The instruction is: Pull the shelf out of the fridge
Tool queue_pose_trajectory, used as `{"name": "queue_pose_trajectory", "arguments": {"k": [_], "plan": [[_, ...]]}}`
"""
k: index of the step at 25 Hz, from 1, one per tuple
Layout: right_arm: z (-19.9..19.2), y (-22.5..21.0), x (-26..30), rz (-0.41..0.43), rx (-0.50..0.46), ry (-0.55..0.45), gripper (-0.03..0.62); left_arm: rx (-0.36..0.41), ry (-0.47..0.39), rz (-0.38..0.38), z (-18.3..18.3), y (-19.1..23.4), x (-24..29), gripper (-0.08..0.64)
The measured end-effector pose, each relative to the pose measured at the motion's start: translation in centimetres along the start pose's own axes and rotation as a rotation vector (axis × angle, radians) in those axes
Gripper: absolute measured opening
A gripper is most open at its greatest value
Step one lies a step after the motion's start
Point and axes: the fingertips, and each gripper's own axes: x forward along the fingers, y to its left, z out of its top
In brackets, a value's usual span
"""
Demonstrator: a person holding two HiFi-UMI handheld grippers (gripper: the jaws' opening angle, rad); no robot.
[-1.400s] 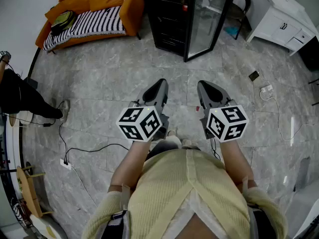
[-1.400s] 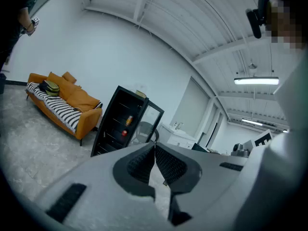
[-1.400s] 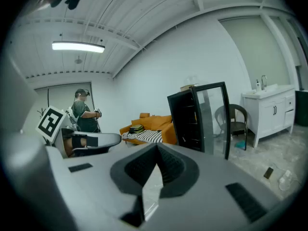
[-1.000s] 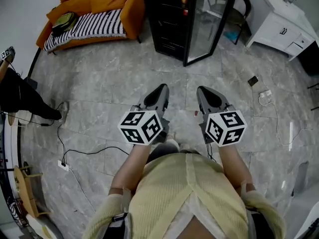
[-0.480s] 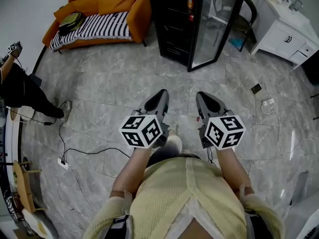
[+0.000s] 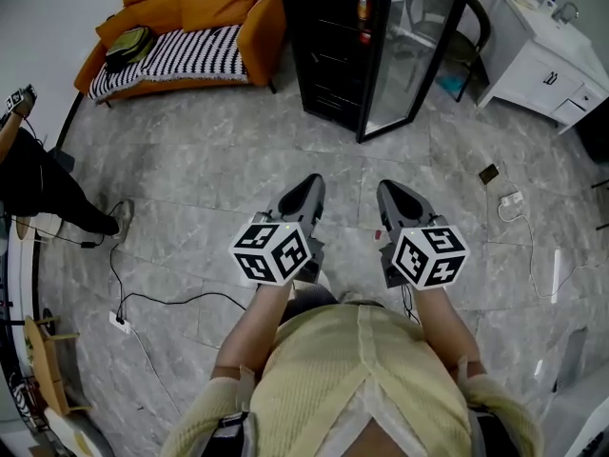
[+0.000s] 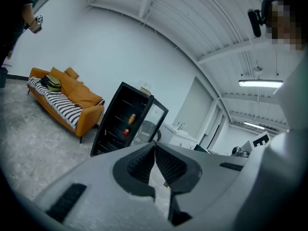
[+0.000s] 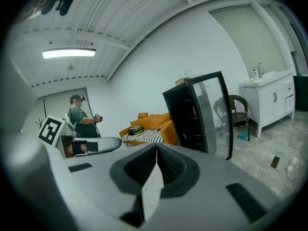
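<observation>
A tall black fridge [image 6: 338,36] stands at the far side of the floor, its glass door [image 6: 409,46] swung open to the right. Dark shelves [image 7: 118,124] with a can and a red item show inside it. My left gripper [image 6: 311,183] and right gripper [image 6: 384,188] hover side by side above the grey tiles, well short of the fridge, both shut with nothing between the jaws. In the left gripper view the fridge [image 7: 122,121] sits beyond the closed left gripper [image 7: 154,144]. In the right gripper view the fridge [image 8: 192,112] stands past the shut right gripper [image 8: 157,146].
An orange sofa [image 6: 181,22] with a striped blanket is left of the fridge. White cabinets [image 6: 542,50] and a chair [image 6: 457,22] stand at the right. Cables and a power strip [image 6: 119,317] lie on the floor. A person [image 6: 38,184] stands at the left edge.
The fridge has come slightly nearer and more fully into the head view. Both grippers stay shut, side by side, and have shifted a little lower in the view.
</observation>
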Motion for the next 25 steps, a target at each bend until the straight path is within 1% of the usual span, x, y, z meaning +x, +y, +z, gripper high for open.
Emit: {"name": "queue_pose_trajectory", "arguments": {"k": [5, 17, 25], "plan": [[0.3, 0.3, 3.2, -0.014, -0.006, 0.015, 0.031, -0.003, 0.000, 0.001, 1.7, 2.7, 1.2, 0.028], [1.7, 2.1, 12.5, -0.029, -0.003, 0.049, 0.031, -0.009, 0.042, 0.007, 5.4, 10.4, 4.4, 0.028], [2.7, 3.4, 17.7, -0.041, 0.000, 0.055, 0.029, -0.010, 0.061, -0.013, 7.6, 14.2, 6.0, 0.028]]}}
